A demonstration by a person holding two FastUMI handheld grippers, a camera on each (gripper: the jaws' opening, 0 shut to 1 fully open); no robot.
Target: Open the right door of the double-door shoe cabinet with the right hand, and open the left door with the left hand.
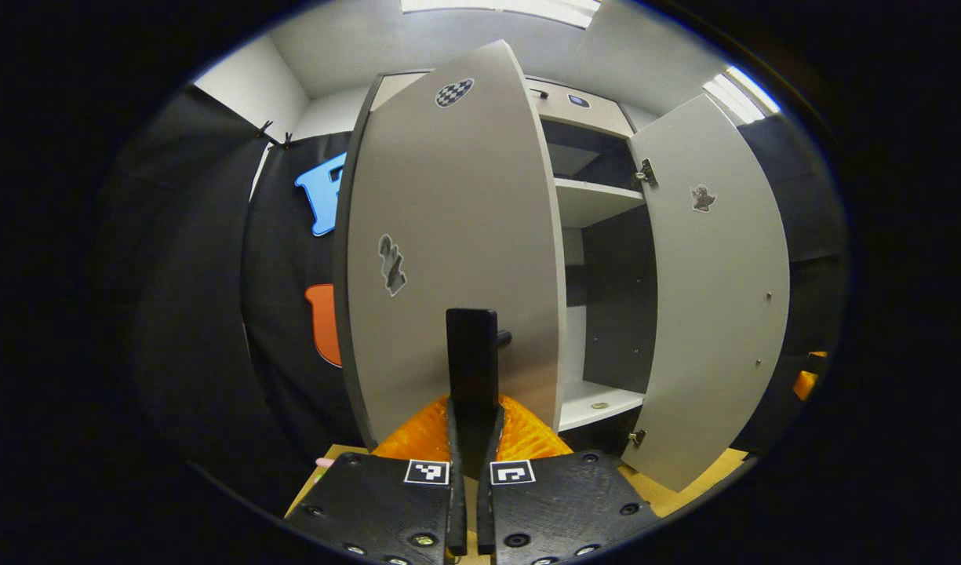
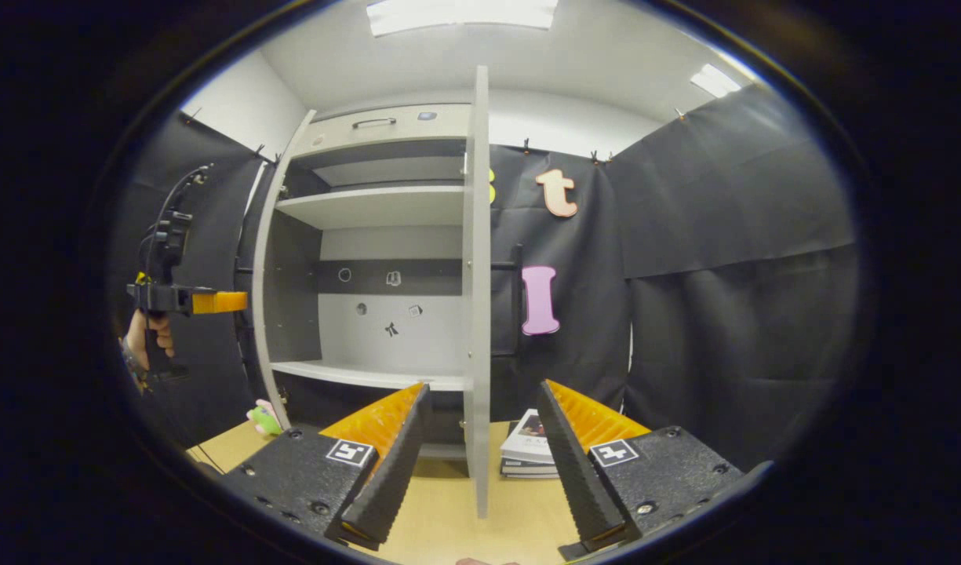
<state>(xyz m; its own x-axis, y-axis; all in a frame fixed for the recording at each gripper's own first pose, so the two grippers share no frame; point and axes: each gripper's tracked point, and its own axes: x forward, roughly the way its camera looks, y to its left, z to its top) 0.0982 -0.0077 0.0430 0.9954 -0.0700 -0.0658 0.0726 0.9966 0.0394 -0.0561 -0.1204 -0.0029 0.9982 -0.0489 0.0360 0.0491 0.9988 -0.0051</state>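
Shoe cabinet [image 2: 370, 235] on bench [image 2: 449, 518]: both doors swung open. Left gripper [image 1: 472, 408] clamped on left door handle [image 1: 472, 353]. Right gripper [image 2: 480, 463] spread wide, straddling right door [image 2: 477, 314] edge, untouching.

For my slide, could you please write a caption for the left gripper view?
Left gripper shut on the left door handle; right door already open.

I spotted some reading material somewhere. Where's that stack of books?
In the right gripper view, the stack of books lies on the wooden table, just right of the open right door, against the black cloth.
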